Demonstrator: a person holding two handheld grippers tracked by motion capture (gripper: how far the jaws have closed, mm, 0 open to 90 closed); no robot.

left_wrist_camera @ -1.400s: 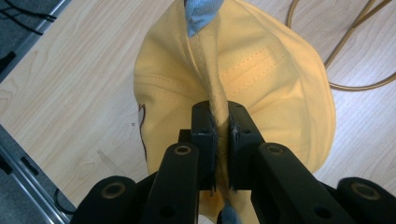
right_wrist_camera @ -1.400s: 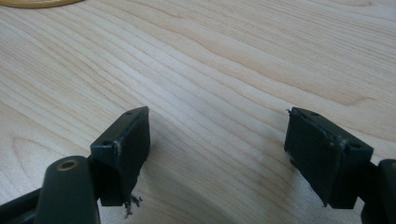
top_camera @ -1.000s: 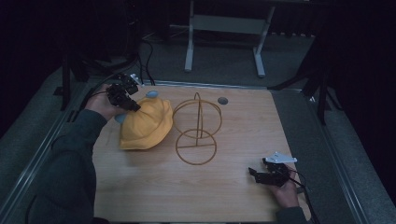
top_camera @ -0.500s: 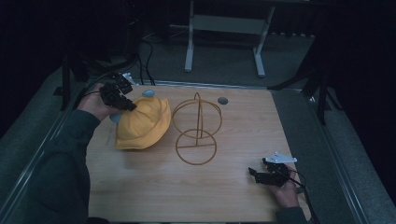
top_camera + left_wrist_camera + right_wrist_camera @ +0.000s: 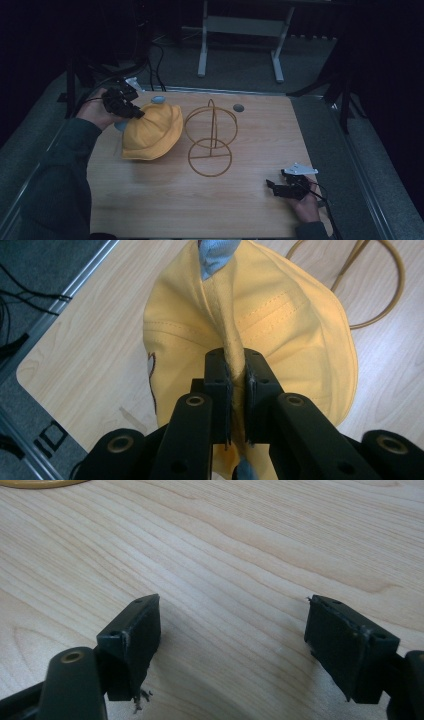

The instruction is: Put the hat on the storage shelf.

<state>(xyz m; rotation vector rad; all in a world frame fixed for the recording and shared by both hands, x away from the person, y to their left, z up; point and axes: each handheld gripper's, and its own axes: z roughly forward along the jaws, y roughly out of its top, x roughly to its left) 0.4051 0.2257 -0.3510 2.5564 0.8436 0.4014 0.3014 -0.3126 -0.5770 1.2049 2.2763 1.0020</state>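
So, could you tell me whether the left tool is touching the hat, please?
Touching. In the left gripper view, the left tool has its jaws pinched on a fold of the hat.

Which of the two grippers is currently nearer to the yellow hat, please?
Left. The left gripper is shut on a fold of the yellow hat, while the right gripper rests open, far across the table.

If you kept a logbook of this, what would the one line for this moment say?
left gripper: shut on yellow hat, lifting one edge | right gripper: open, low over table | wire stand: upright beside hat
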